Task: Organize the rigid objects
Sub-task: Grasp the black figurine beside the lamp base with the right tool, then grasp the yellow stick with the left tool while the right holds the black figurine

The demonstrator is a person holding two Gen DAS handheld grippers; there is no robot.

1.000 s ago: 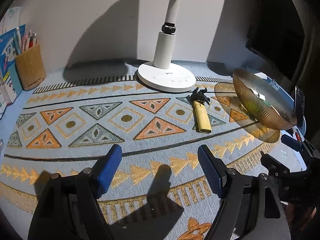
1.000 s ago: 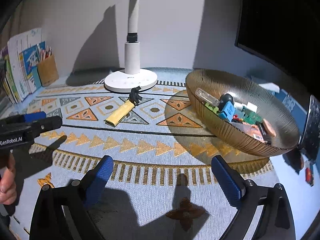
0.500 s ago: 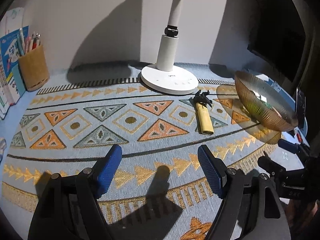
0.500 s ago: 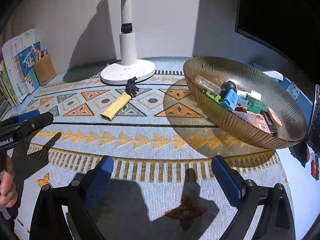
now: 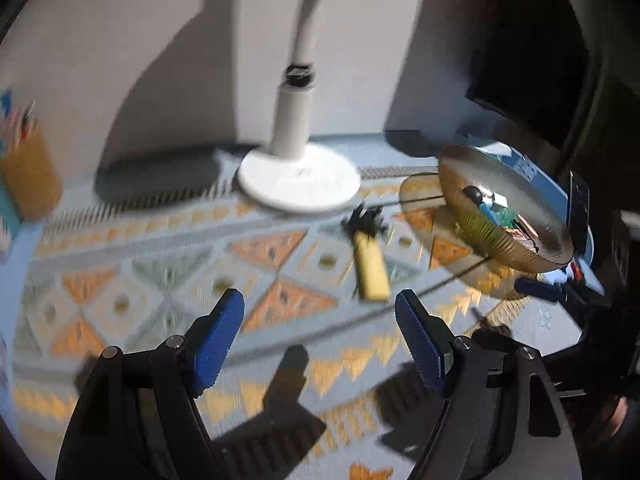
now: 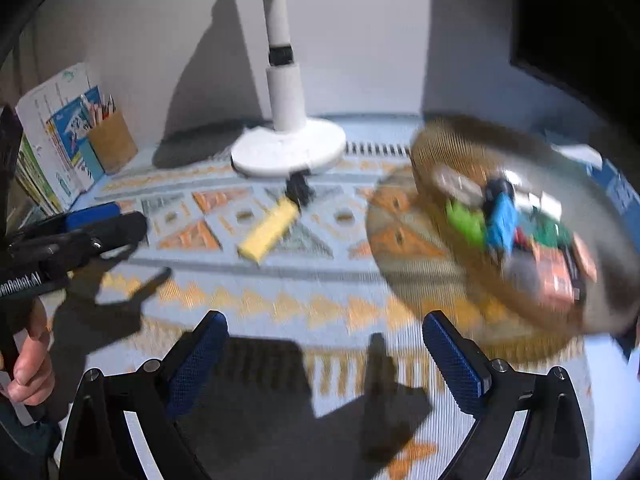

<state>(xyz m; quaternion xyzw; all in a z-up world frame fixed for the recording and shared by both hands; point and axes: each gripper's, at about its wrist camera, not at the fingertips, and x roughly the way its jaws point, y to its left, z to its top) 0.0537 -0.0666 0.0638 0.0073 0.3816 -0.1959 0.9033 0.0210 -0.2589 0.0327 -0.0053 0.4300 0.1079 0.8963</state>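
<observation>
Pale blue woven mat (image 5: 168, 272) (image 6: 280, 304) with orange and grey triangle patterns, spread over the surface. On it: round white lamp base (image 5: 299, 184) (image 6: 288, 151) at the back, flat yellow block with a black spiky end (image 5: 370, 264) (image 6: 272, 230) just in front, ribbed amber glass bowl (image 5: 480, 236) (image 6: 436, 152) of small items to the right, tan pencil cup (image 5: 30, 178) (image 6: 112, 142) far left near the wall.

Hammer (image 6: 272, 224) on mat (image 6: 280, 304) before lamp base (image 6: 288, 152), bowl (image 6: 600, 216) right of it, pen holder (image 6: 112, 142) far left
</observation>
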